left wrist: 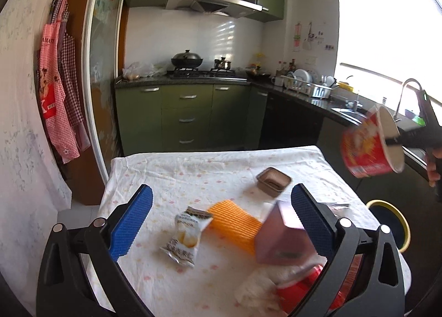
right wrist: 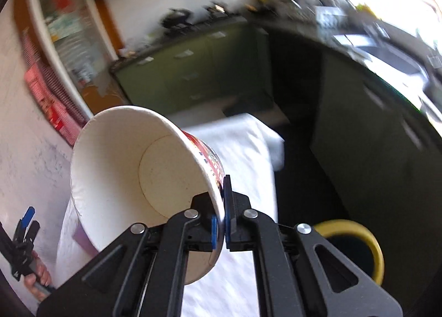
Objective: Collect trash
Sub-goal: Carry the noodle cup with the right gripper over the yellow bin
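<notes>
- Left wrist view, lower left to lower right: your left gripper [left wrist: 219,223] stands wide open with its blue pads [left wrist: 132,223] well apart; it has hold of nothing.
- Between those pads, on the white tablecloth [left wrist: 171,168], lies a snack wrapper [left wrist: 186,235] at lower centre.
- Just right of the wrapper lies an orange ridged sheet [left wrist: 234,223].
- A purple box [left wrist: 279,237] lies tilted beside the right pad, overlapping the orange sheet's right end.
- Below the box, at the bottom edge, you see crumpled white paper [left wrist: 257,289] touching a red item [left wrist: 301,292]; its kind cannot be told.
- Above the box, right of centre, a small brown tray [left wrist: 273,181] sits on the cloth.
- At the right edge, the red noodle cup [left wrist: 367,145] hangs tipped in the air above the table's right side.
- Lower right, a yellow-rimmed bin [left wrist: 386,202] stands beside the table.
- Right wrist view, lower left: your left hand shows on its gripper's handle.
- Centre: your right gripper [right wrist: 219,230] is closed on the cup's rim, one pad inside, one outside; the cup's white interior faces you.
- Lower right: the bin sits near the gripper, right of the cup.
</notes>
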`<state>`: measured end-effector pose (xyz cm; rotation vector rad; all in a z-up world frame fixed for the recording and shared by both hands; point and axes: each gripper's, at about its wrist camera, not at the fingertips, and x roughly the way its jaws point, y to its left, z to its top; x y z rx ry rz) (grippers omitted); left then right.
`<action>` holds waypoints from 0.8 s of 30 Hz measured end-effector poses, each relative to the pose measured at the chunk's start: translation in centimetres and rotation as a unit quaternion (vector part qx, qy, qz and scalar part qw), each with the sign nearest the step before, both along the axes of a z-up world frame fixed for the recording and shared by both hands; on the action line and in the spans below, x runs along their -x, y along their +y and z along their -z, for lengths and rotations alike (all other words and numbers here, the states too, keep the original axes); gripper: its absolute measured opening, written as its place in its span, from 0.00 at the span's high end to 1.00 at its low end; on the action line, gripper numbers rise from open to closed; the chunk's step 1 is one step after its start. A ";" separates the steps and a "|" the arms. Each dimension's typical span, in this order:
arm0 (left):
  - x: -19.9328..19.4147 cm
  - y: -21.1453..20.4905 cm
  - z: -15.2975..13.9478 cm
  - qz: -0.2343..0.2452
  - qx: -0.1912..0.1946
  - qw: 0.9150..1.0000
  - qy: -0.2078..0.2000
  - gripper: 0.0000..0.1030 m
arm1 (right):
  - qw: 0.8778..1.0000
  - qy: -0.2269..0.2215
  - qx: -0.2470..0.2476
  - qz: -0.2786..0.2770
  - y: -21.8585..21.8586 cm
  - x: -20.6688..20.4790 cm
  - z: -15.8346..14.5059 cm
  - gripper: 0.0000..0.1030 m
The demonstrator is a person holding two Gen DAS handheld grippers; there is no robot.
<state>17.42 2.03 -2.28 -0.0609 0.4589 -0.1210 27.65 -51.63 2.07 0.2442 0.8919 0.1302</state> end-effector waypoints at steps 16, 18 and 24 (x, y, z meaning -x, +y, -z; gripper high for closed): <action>5.6 -5.0 -0.5 0.034 -0.018 0.999 0.025 0.04 | 0.970 0.218 -0.015 0.107 -15.1 5.3 16.7 0.96; 5.8 -5.5 -0.4 0.033 -0.023 0.999 0.029 0.04 | 0.967 0.230 -0.017 0.104 -14.9 4.9 17.8 0.96; 5.4 -6.7 -0.3 0.037 -0.035 0.998 0.042 0.04 | 0.970 0.220 -0.012 0.099 -14.4 4.4 17.8 0.59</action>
